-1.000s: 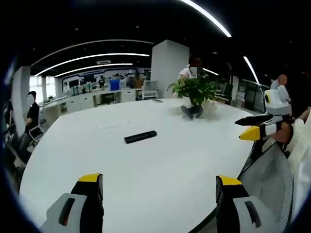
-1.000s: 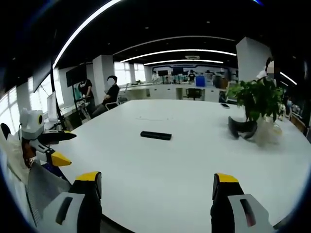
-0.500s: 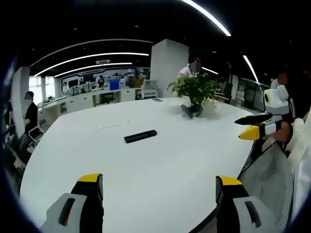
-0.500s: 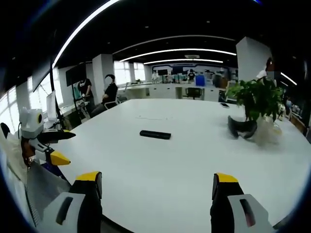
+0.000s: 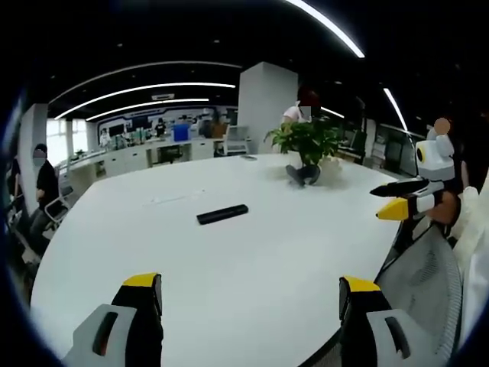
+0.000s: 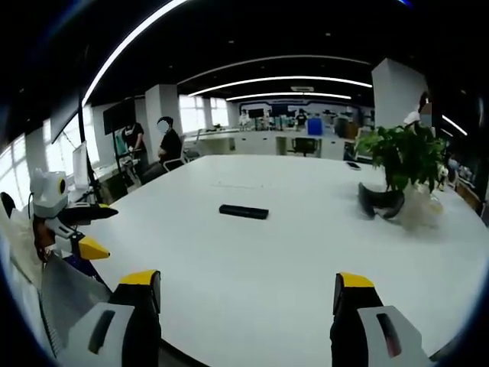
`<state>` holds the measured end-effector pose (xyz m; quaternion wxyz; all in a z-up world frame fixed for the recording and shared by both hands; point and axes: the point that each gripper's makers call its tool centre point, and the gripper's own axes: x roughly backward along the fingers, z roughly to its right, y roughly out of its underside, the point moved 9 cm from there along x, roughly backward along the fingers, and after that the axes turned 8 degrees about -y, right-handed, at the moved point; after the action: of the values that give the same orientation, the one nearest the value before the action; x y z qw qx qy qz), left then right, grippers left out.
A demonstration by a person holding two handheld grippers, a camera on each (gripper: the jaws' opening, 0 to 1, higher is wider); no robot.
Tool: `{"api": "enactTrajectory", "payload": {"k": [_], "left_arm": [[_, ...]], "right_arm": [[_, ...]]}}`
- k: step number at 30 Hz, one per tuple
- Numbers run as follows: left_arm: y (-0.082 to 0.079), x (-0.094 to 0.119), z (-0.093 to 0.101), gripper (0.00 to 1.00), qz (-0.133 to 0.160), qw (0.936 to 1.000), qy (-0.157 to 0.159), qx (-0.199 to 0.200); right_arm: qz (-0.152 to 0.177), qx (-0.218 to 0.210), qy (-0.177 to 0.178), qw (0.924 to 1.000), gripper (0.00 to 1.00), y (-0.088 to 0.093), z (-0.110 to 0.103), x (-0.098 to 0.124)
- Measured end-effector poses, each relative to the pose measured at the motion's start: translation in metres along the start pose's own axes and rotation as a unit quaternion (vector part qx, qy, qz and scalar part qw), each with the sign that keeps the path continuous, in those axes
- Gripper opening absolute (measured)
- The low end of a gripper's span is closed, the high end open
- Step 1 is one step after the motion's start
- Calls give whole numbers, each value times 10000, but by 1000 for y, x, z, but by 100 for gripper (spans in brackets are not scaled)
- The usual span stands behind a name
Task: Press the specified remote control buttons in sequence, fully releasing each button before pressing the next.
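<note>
Meanwhile the left gripper's (image 5: 243,294) fingers (image 5: 140,284) are standing spread wide with nothing between them, and the right gripper's (image 6: 244,294) fingers (image 6: 353,284) are gaping the same way, both hanging at the near edge of the white surface (image 6: 306,252). Well beyond them the remote control (image 5: 221,215) is lying flat toward the middle, apart from the potted plant (image 5: 307,144) farther back. Against half a second ago the remote is sitting in practically the same spot, so no approach is underway and the first press looks yet to begin
</note>
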<state>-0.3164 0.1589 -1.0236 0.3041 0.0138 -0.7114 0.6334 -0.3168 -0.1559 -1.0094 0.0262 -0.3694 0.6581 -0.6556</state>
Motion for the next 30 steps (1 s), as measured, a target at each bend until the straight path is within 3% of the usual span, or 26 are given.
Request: {"api": "enactTrajectory", "payload": {"k": [19,30], "left_arm": [[-2,-2,0,100,7,10000,49,-29],[-9,-9,-8,100,-39,9997,87,-246]], "right_arm": [[-5,-10,28,10000,92,0,1,1],[-39,-77,11,10000,91,2,0,0]]}}
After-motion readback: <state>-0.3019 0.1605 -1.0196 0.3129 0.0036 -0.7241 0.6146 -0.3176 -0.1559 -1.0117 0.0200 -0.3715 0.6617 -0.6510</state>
